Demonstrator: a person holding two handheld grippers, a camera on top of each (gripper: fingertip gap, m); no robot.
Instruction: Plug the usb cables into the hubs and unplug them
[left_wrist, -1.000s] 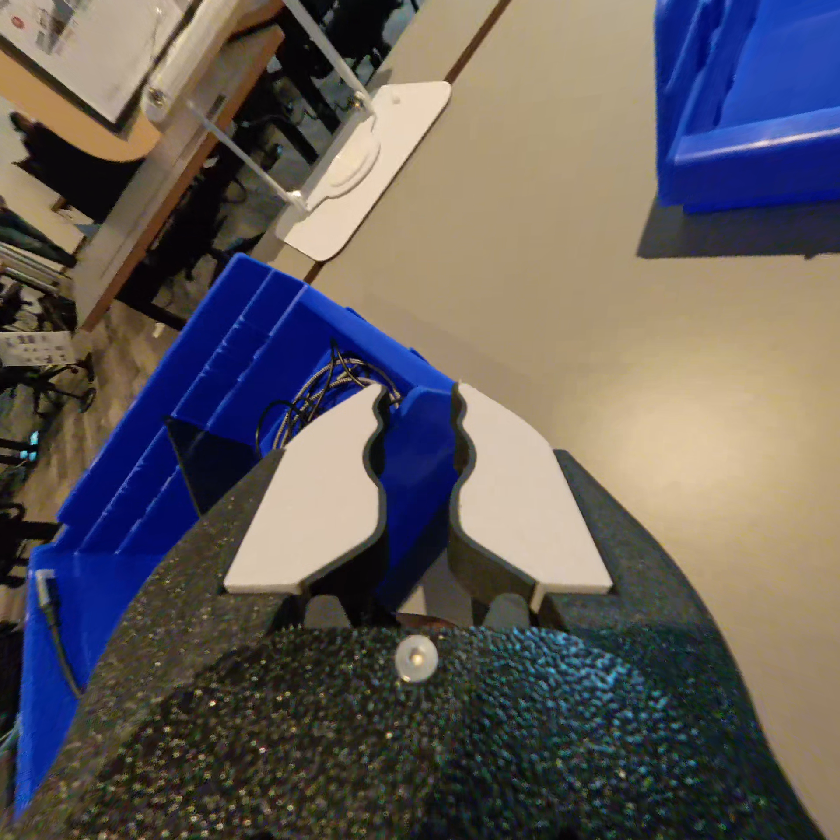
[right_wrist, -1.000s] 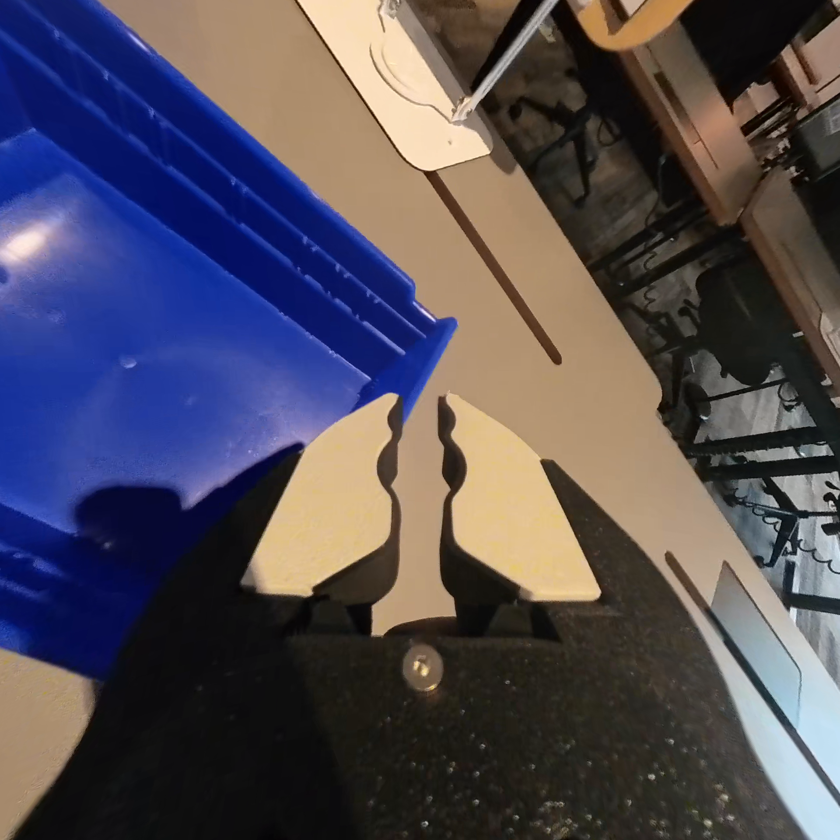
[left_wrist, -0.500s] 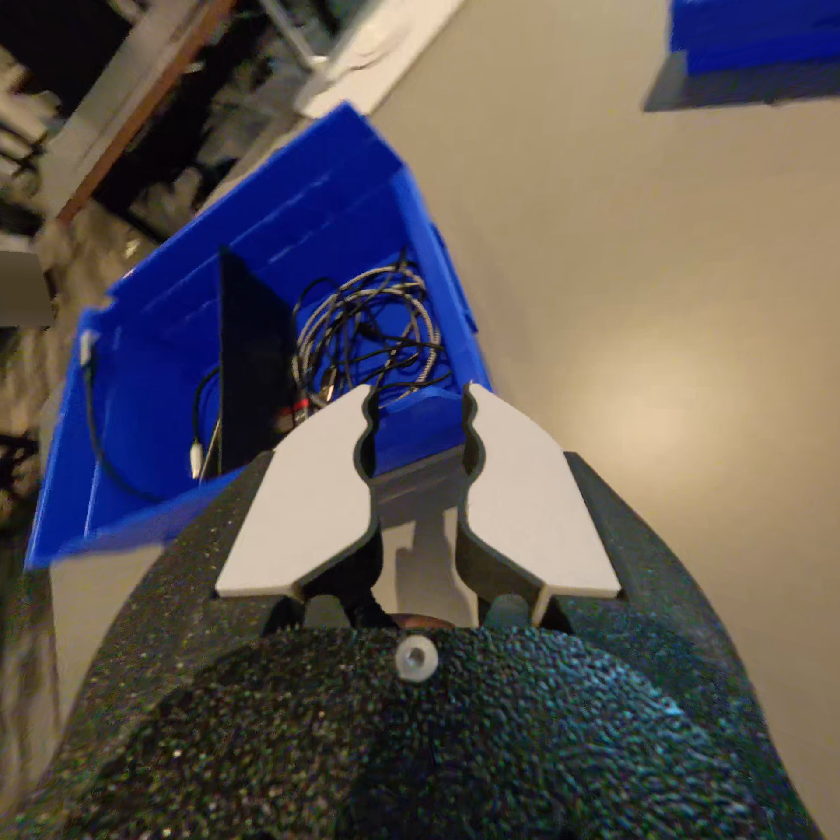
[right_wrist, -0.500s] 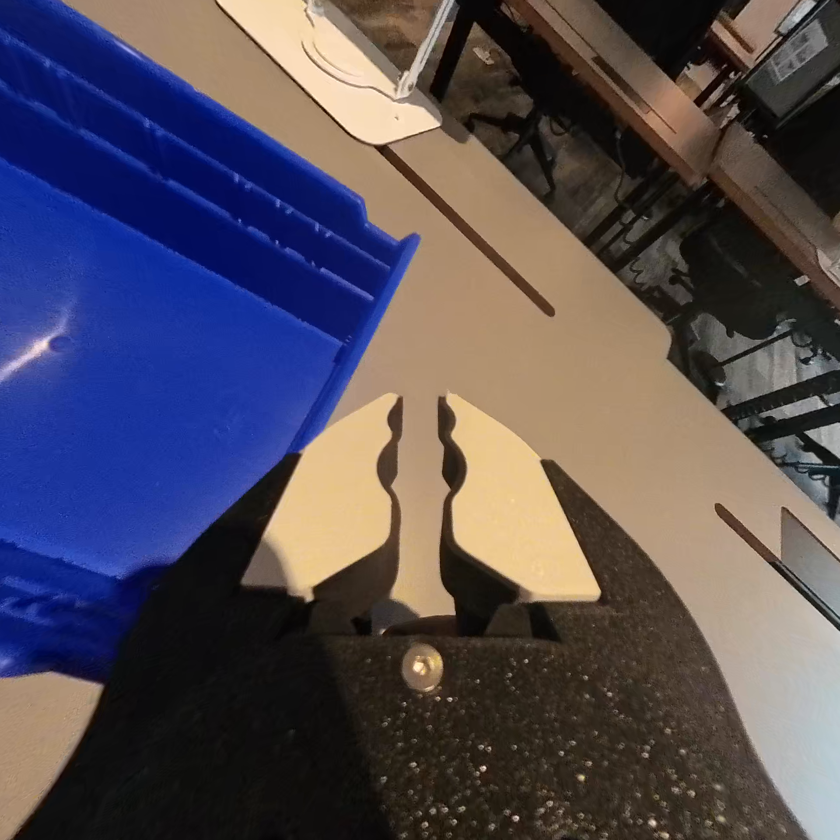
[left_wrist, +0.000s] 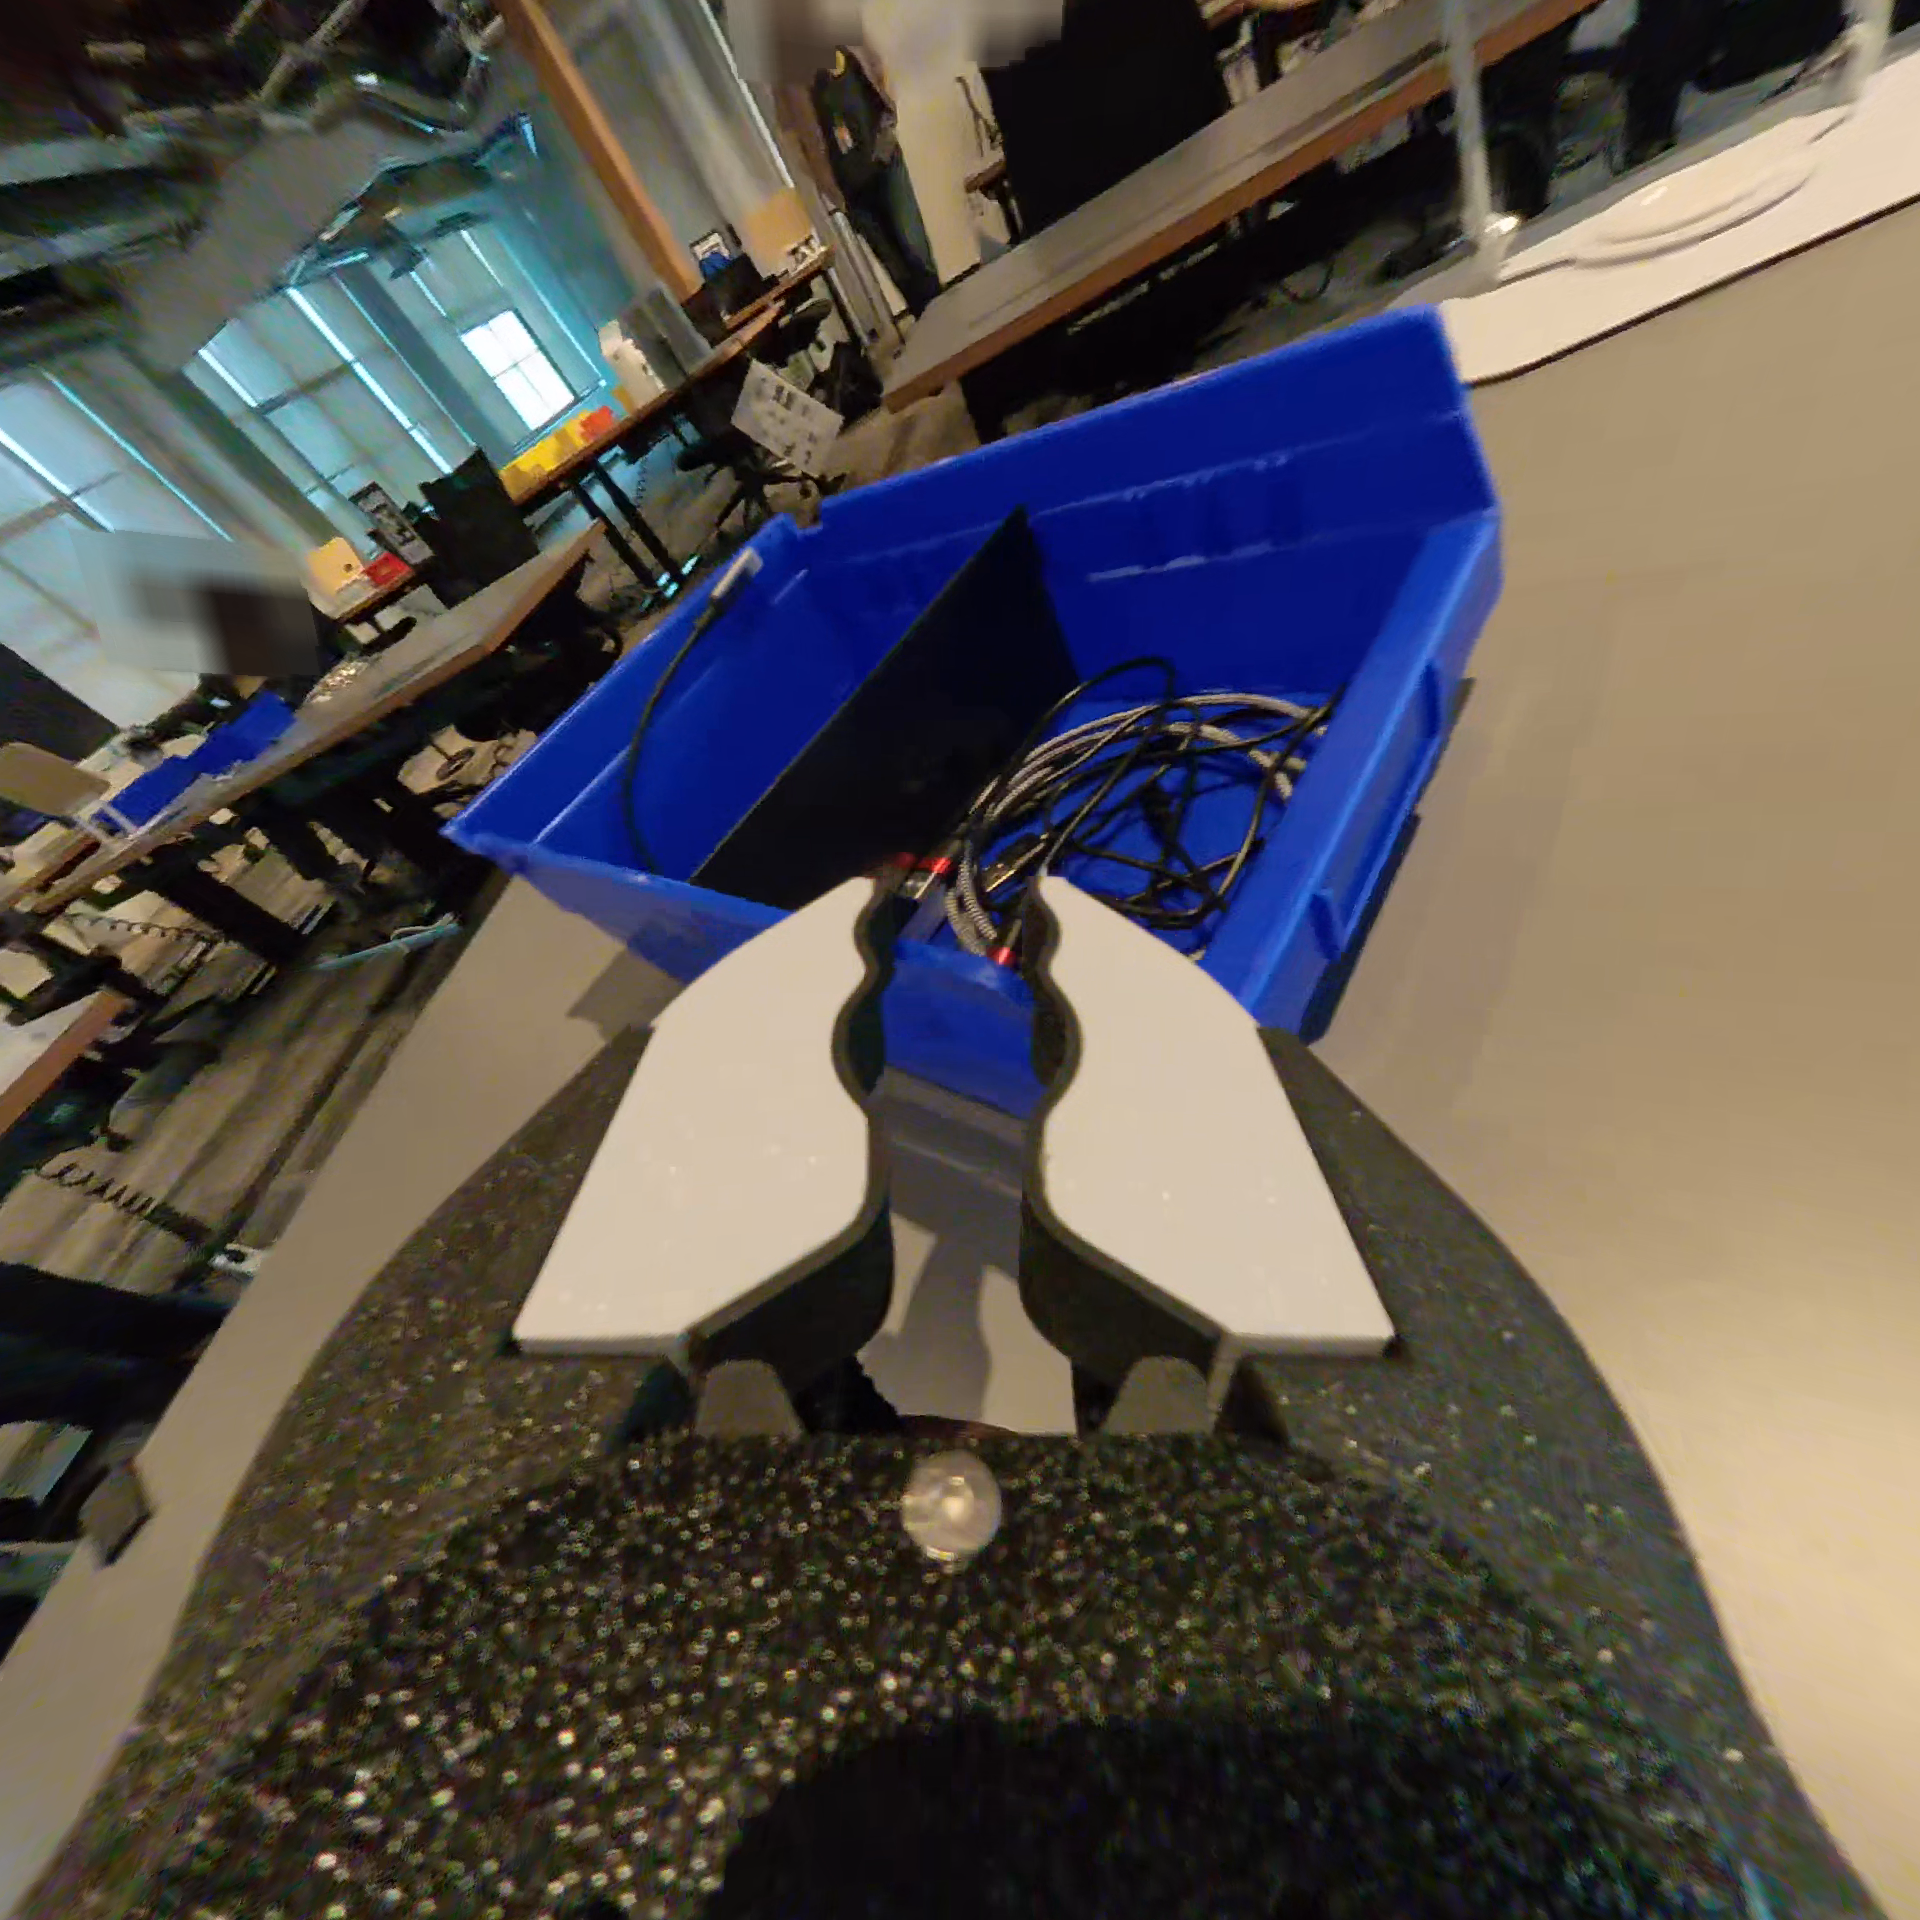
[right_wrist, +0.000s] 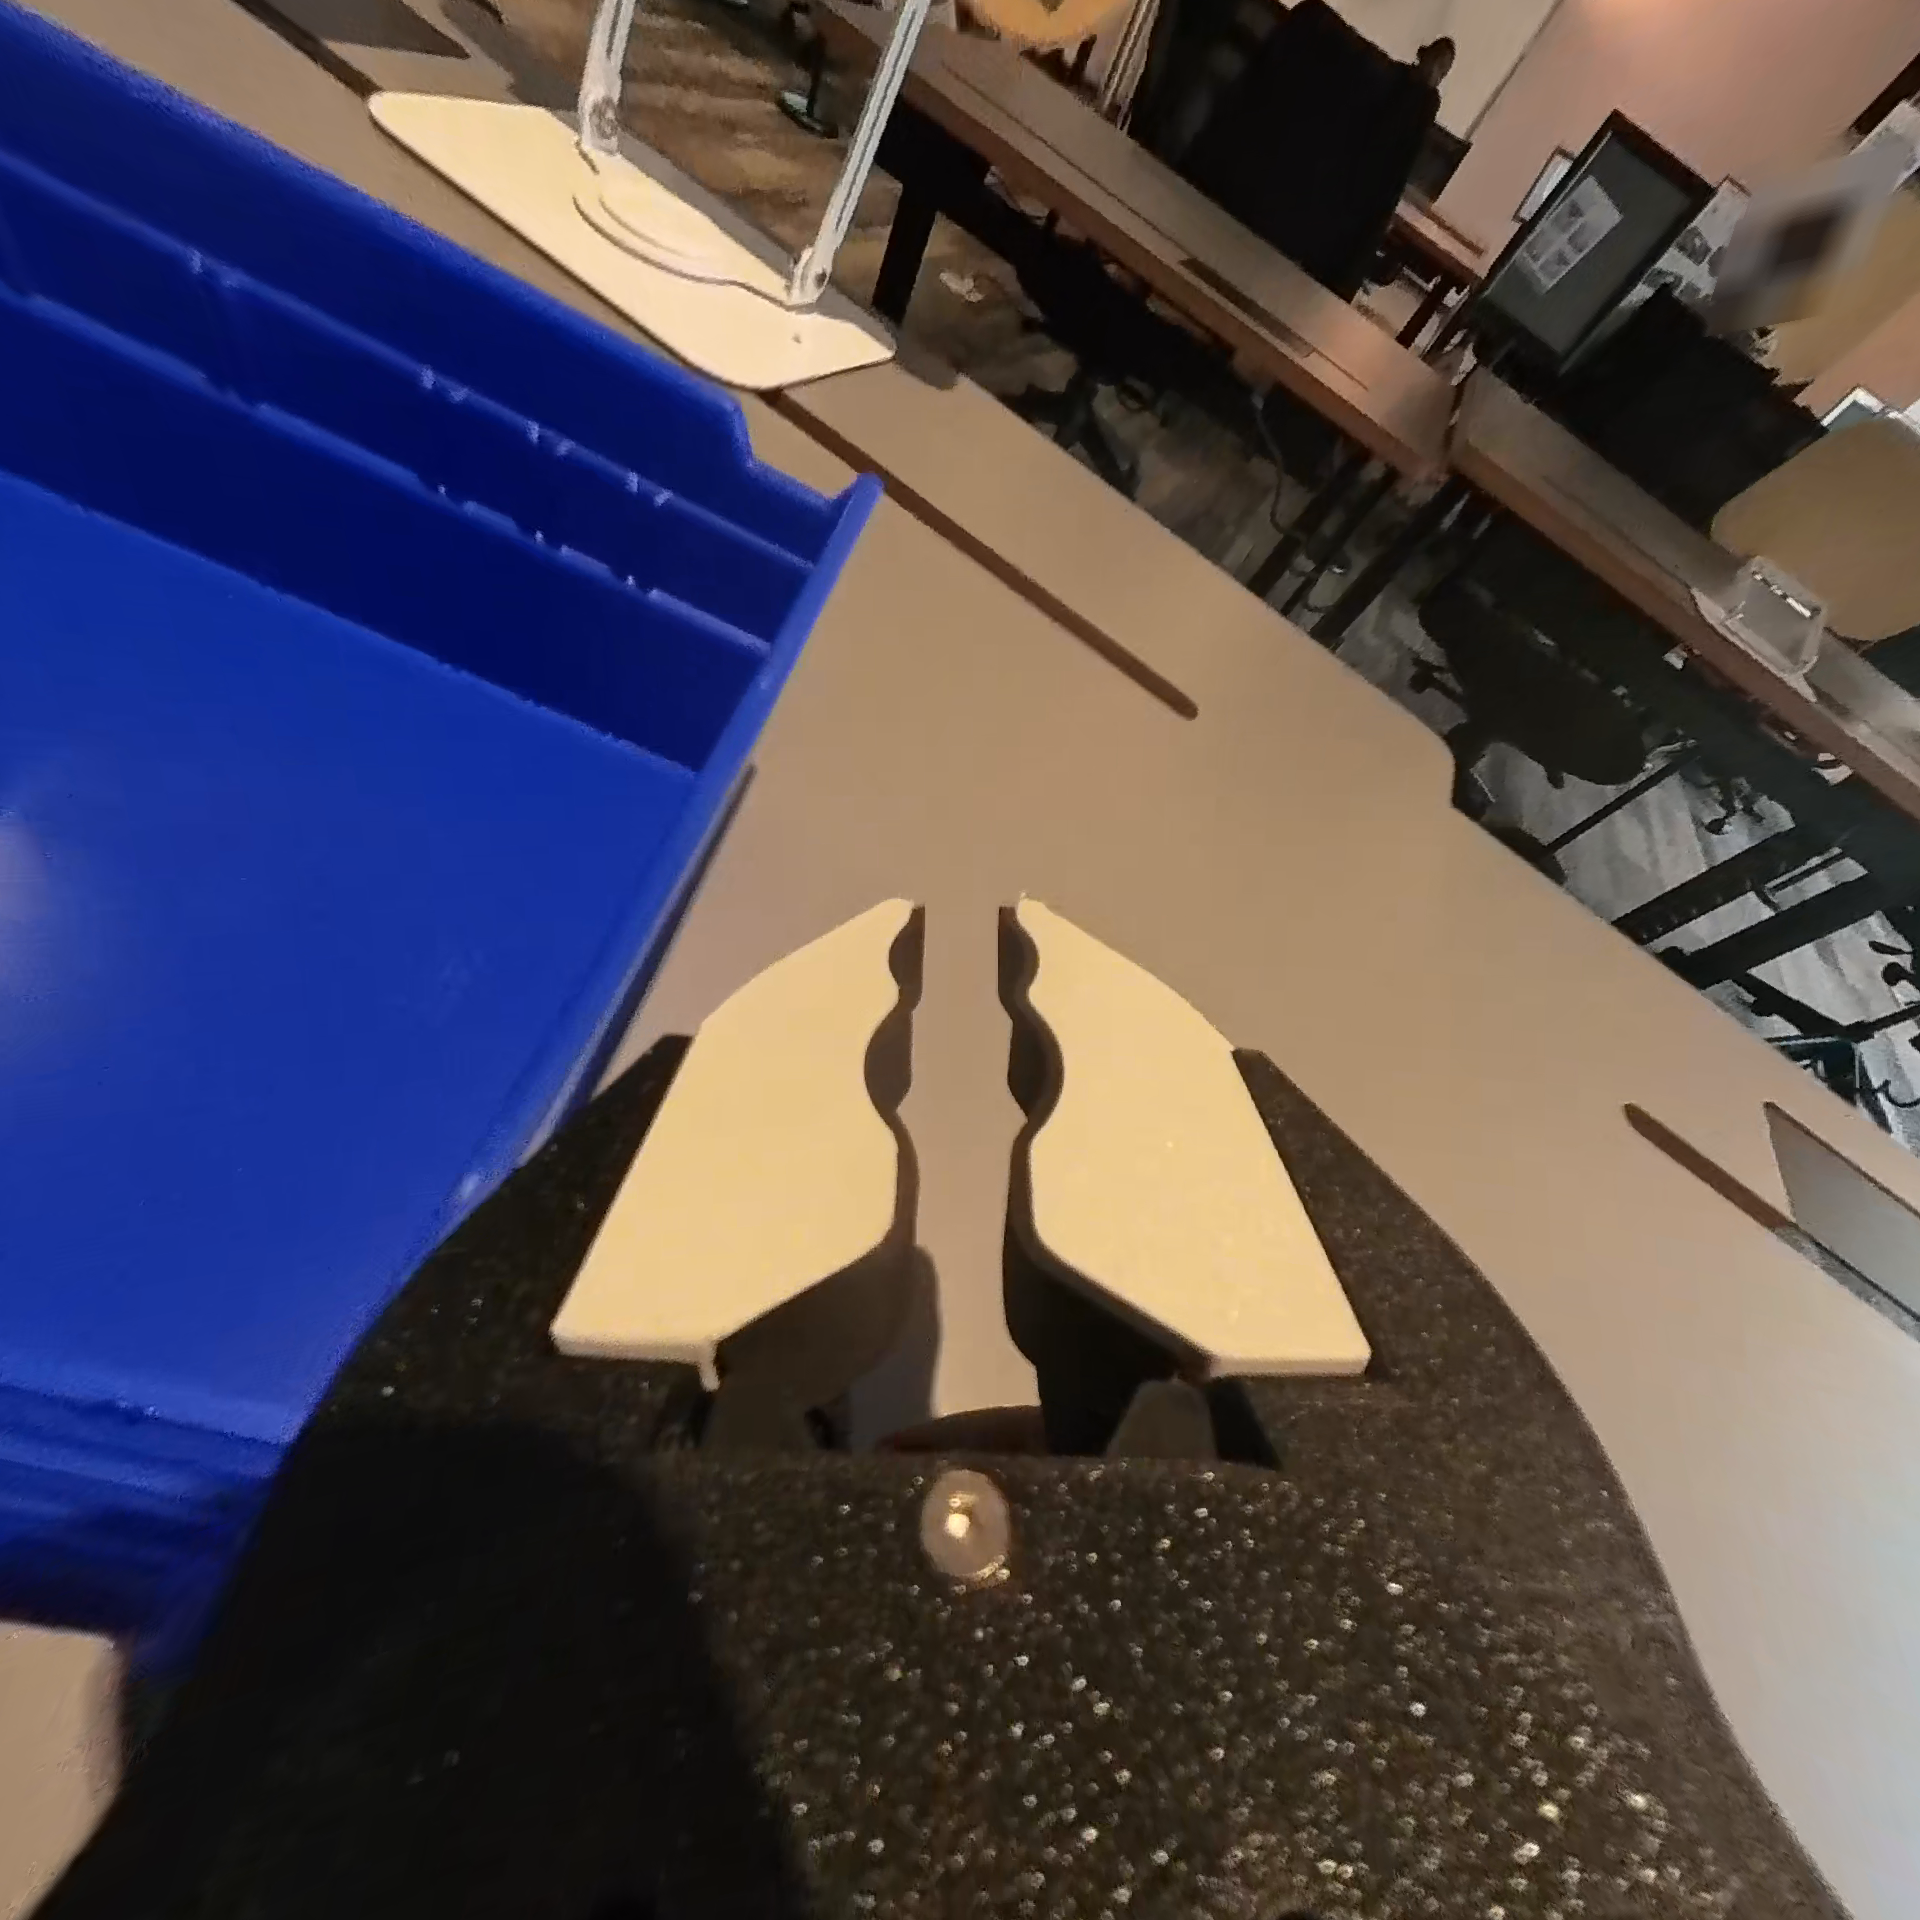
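Note:
In the left wrist view a blue bin (left_wrist: 1382, 582) stands on the grey table, split by a black divider (left_wrist: 914, 717). A tangle of black and braided USB cables (left_wrist: 1143, 769) lies in its right compartment. One black cable (left_wrist: 644, 738) hangs over the left wall. My left gripper (left_wrist: 954, 894) is open and empty, its tips just before the bin's near wall. In the right wrist view my right gripper (right_wrist: 956, 909) is slightly open and empty above bare table, just right of a second blue bin (right_wrist: 343, 790) whose visible floor is bare. No hub shows.
A white lamp base (right_wrist: 634, 239) stands on the table beyond the second bin; it also shows in the left wrist view (left_wrist: 1704, 208). Slots (right_wrist: 987, 571) cut the tabletop. The table edge (right_wrist: 1475, 769) drops off to the right. Other desks and chairs stand behind.
The left gripper has pulled back and tilted up, so the cable bin's whole inside now shows ahead. The right gripper has drifted right and back from the second bin. Both stay open and empty.

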